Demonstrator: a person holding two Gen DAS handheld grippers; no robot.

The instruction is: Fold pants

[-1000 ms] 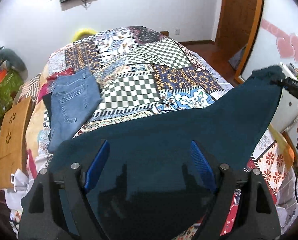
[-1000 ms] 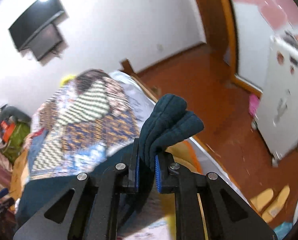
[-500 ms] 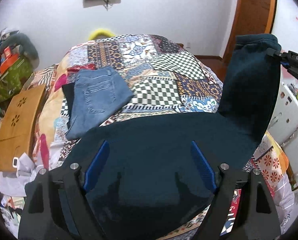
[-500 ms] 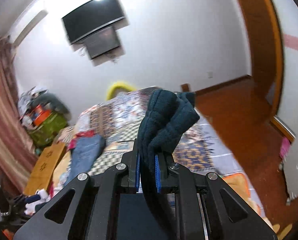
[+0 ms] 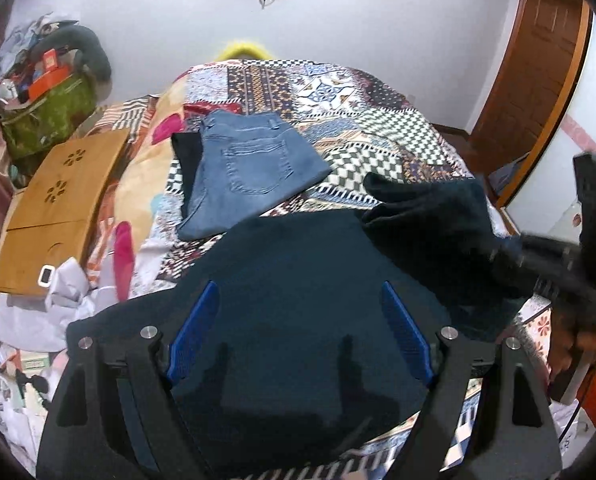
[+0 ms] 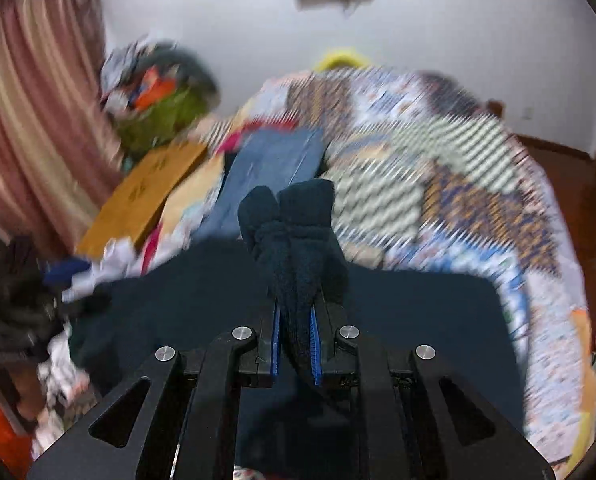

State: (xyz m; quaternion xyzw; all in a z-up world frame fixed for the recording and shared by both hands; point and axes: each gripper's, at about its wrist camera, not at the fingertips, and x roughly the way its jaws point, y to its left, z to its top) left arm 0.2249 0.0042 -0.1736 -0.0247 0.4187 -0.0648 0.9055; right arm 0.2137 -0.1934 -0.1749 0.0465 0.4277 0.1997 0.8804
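Note:
Dark teal pants (image 5: 298, 264) lie spread across the near end of the bed. My left gripper (image 5: 298, 300) stands open just above their near part, its blue pads (image 5: 194, 320) wide apart with the cloth flat beneath them. My right gripper (image 6: 294, 320) is shut on the bunched leg ends (image 6: 294, 224) and holds them up over the rest of the pants. In the left wrist view the right gripper (image 5: 497, 252) comes in blurred from the right, the lifted leg (image 5: 429, 208) folded back over the spread cloth.
Folded blue jeans (image 5: 250, 172) lie on the patchwork quilt (image 5: 377, 136) beyond the dark pants. A wooden board (image 5: 58, 200) and crumpled white cloth (image 5: 70, 288) sit at the bed's left edge, a green bag (image 5: 46, 116) behind. A wooden door (image 5: 537, 60) stands at the right.
My right gripper swung the pants' leg ends from the far right, up and over toward the left, and now holds them above the spread pants. My left gripper shifted sideways, its jaws unchanged.

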